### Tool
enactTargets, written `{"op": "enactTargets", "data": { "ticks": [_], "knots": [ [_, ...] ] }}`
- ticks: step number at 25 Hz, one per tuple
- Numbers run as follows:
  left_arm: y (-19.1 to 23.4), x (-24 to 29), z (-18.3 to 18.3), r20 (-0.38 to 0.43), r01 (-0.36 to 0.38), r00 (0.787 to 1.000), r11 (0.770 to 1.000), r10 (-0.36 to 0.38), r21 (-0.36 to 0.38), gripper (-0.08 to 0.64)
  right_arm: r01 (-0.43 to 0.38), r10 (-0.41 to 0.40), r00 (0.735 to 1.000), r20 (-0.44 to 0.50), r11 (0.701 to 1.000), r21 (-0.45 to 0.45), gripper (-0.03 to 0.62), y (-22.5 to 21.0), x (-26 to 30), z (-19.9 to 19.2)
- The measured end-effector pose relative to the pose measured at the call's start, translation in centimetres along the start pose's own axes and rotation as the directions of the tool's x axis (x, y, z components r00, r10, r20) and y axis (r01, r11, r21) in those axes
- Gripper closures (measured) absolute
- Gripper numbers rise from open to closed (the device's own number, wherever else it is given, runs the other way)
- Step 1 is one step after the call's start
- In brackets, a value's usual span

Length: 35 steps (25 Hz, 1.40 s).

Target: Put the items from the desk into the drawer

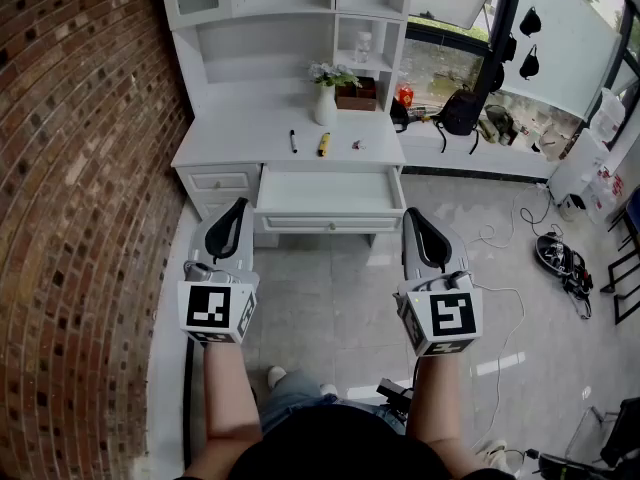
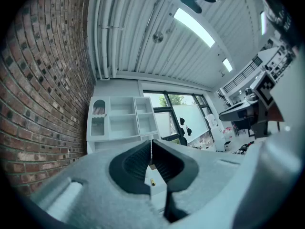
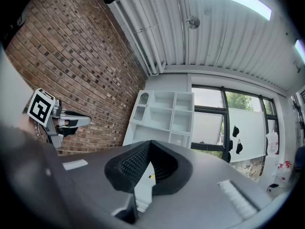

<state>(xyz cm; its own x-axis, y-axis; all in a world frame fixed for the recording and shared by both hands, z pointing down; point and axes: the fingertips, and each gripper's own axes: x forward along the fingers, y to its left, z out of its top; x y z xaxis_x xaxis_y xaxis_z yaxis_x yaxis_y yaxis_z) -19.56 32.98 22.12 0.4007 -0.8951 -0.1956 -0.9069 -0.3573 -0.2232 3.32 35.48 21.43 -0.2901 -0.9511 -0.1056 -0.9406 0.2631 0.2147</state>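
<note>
Holding: one gripper in each hand, side by side over the grey floor, both well short of the desk (image 1: 232, 150).
Left side: my left gripper (image 1: 228, 230) has its jaws pressed together at the tips, with nothing between them.
Right side: my right gripper (image 1: 428, 236) is likewise closed tip to tip and carries nothing.
Storage: the drawer (image 1: 327, 194) is pulled out under the middle of the desk top, its white floor showing, between my two grippers and beyond them.
Things to move: a black marker (image 1: 293, 141), a yellow item (image 1: 324, 144) and a small dark piece (image 1: 356, 144) lie in a row on the desk top, just behind the open drawer; what the small piece is I cannot tell.
Back of desk: a white vase (image 1: 325, 106) with flowers stands beside a brown box (image 1: 357, 94), under the white shelves.
Surroundings: a brick wall (image 1: 80, 168) runs along my left; a black backpack (image 1: 460, 113) sits by the window at the right.
</note>
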Motion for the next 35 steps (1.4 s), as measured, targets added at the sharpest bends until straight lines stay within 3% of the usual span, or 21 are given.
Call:
{"op": "enactTargets", "data": {
  "ticks": [3, 5, 9, 12, 23, 35],
  "knots": [
    [-0.4, -0.6, 0.0, 0.001, 0.002, 1.000, 1.000, -0.002, -0.009, 0.556, -0.010, 0.010, 1.000, 0.001, 1.000, -0.014, 0.584, 0.1, -0.6, 0.0],
    [-0.7, -0.9, -0.1, -0.003, 0.007, 1.000, 1.000, -0.007, -0.020, 0.514, -0.023, 0.023, 1.000, 0.007, 1.000, -0.016, 0.584, 0.2, -0.9, 0.0],
    [-0.4, -0.9, -0.9, -0.030, -0.002, 1.000, 0.998, 0.000, -0.064, 0.240, -0.058, 0.057, 0.998, 0.036, 0.998, 0.016, 0.584, 0.2, -1.4, 0.2],
    [0.3, -0.5, -1.1, -0.030, -0.008, 1.000, 0.996, 0.006, -0.093, 0.137, -0.051, 0.050, 0.998, 0.028, 0.999, 0.004, 0.583, 0.2, -1.2, 0.1],
    [1.9, 4.7, -3.9, -0.056, 0.007, 0.998, 0.996, -0.012, -0.092, 0.135, 0.000, 0.000, 1.000, -0.021, 1.000, -0.002, 0.583, -2.0, 3.1, -3.0],
    [8.6, 17.6, -9.7, -0.056, 0.021, 0.998, 0.992, -0.028, -0.123, 0.140, 0.027, -0.027, 0.998, -0.060, 1.000, -0.001, 0.583, -4.6, 18.0, -6.0]
  ]
}}
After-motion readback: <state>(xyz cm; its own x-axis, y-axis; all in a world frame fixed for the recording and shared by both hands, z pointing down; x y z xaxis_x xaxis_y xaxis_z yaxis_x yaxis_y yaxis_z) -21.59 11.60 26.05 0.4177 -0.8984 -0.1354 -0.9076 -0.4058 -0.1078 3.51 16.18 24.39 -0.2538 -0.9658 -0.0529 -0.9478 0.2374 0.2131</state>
